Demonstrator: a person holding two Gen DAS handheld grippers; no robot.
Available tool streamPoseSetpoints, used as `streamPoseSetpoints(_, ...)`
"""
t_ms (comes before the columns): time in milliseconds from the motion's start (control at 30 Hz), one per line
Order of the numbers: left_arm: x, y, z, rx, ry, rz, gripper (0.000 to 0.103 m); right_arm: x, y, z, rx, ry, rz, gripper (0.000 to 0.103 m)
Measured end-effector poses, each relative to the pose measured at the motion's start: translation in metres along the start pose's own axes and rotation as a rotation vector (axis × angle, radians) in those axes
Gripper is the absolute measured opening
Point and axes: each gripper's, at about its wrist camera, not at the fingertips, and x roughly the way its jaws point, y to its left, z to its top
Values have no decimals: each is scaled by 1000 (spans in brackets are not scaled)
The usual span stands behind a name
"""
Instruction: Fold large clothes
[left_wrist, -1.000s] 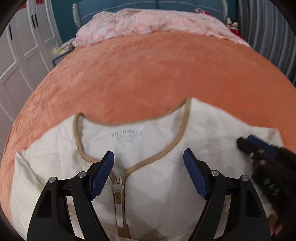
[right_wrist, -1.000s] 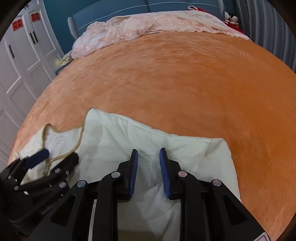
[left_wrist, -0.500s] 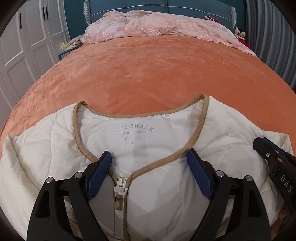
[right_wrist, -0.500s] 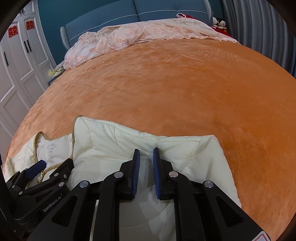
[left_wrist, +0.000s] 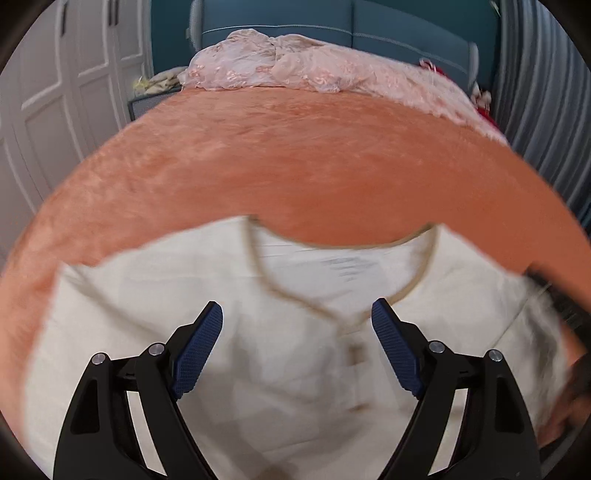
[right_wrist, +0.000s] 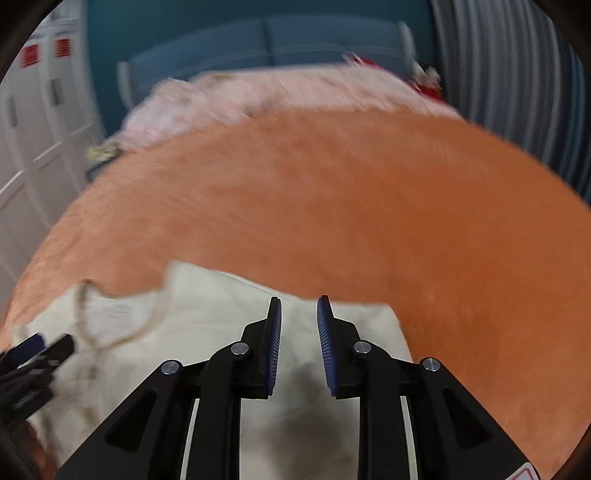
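Left tool (left_wrist: 297, 325): released, blue-padded fingers (left_wrist: 195, 350) spread wide, nothing between them. It hangs over the chest of the jacket (left_wrist: 258, 369), with the zipper (left_wrist: 356, 354) below the gap, nearer the right-hand finger. Whether the pads touch the fabric cannot be told; the view is blurred.

Right tool (right_wrist: 299, 325): parted by a narrow gap, pads (right_wrist: 273, 343) not closed on anything visible. It sits over the shoulder end of the jacket (right_wrist: 221, 325), close to that garment's far edge. The cream fabric shows through the gap; contact cannot be told. In the left wrist view this tool (left_wrist: 565, 306) appears as a dark blur at the jacket's right edge; in the right wrist view the left tool (right_wrist: 33, 354) shows at the jacket's left side, beside the collar.

Jacket: cream, quilted, tan-trimmed collar (left_wrist: 413, 284) with zipper below, lying spread front-up on the bed (left_wrist: 332, 177), at the end nearest the tools. Collar points away from the tools, toward the headboard.

Bed: orange plush cover, bare beyond the jacket's collar.

Pink lace cloth (left_wrist: 314, 70): bunched on the bed, far beyond the jacket, against the blue headboard (left_wrist: 388, 29).

White wardrobe doors (left_wrist: 55, 92): left of the bed.

Grey curtain (left_wrist: 546, 92): right of the bed.
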Motion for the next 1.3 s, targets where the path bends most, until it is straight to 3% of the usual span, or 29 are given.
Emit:
streamPoseSetpoints(67, 1, 13, 0, 35, 25, 26, 80, -10, 32, 4, -73, 42, 83, 22)
streamPoseSetpoints(200, 12, 36, 2, 38, 72, 42, 80, 13, 94, -8, -195, 169, 185, 22)
streamPoseSetpoints(300, 28, 39, -1, 39, 92, 50, 78, 38, 117, -16, -213, 229, 201, 21)
streamPoseSetpoints(367, 36, 36, -5, 61, 93, 64, 78, 55, 121, -21, -195, 276, 205, 14)
streamPoseSetpoints(767, 56, 33, -15, 60, 29, 109, 89, 74, 116, -36, -147, 196, 190, 9)
streamPoseSetpoints(1300, 58, 32, -19, 52, -22, 129, 91, 79, 118, -39, -154, 156, 172, 9)
